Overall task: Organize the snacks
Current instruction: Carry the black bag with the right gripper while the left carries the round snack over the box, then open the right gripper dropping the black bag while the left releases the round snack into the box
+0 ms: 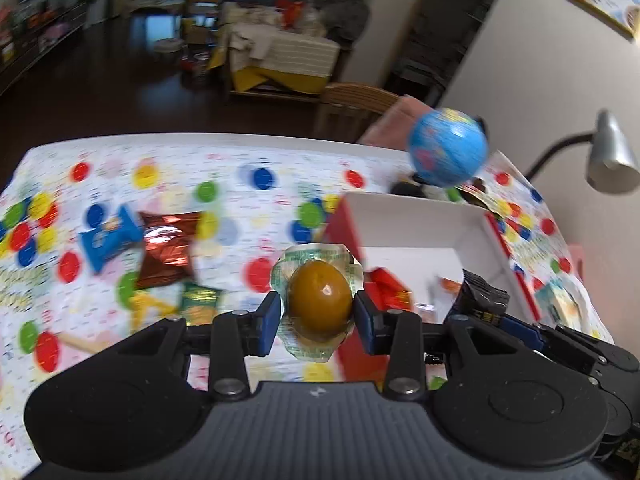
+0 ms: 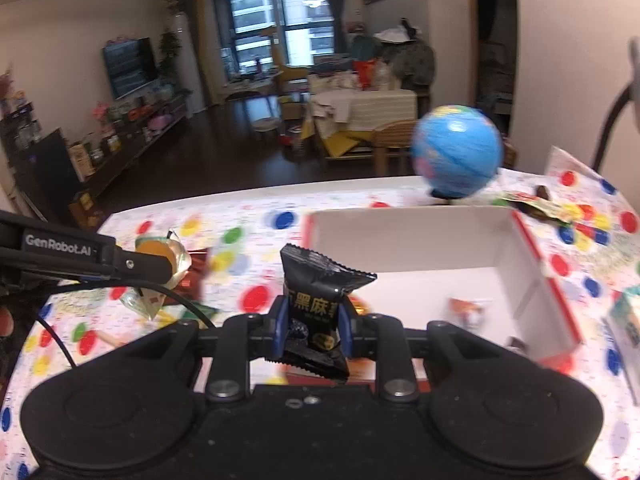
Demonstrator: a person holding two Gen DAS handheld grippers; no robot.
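Note:
My left gripper (image 1: 318,312) is shut on a clear-wrapped brown egg snack (image 1: 320,300), held above the table just left of the red box with white inside (image 1: 416,216). It also shows in the right wrist view (image 2: 158,258). My right gripper (image 2: 312,328) is shut on a black snack packet (image 2: 316,300), held at the near left corner of the box (image 2: 408,236); the packet also shows in the left wrist view (image 1: 482,294). A few wrapped snacks (image 2: 466,310) lie inside the box. A brown foil packet (image 1: 168,246), a blue packet (image 1: 110,238) and a green packet (image 1: 198,302) lie on the table at left.
The table has a dotted cloth (image 1: 256,168). A small blue globe (image 2: 456,152) stands behind the box, with wrappers (image 2: 532,200) beside it. A desk lamp (image 1: 608,156) is at far right. A carton (image 2: 628,320) stands right of the box.

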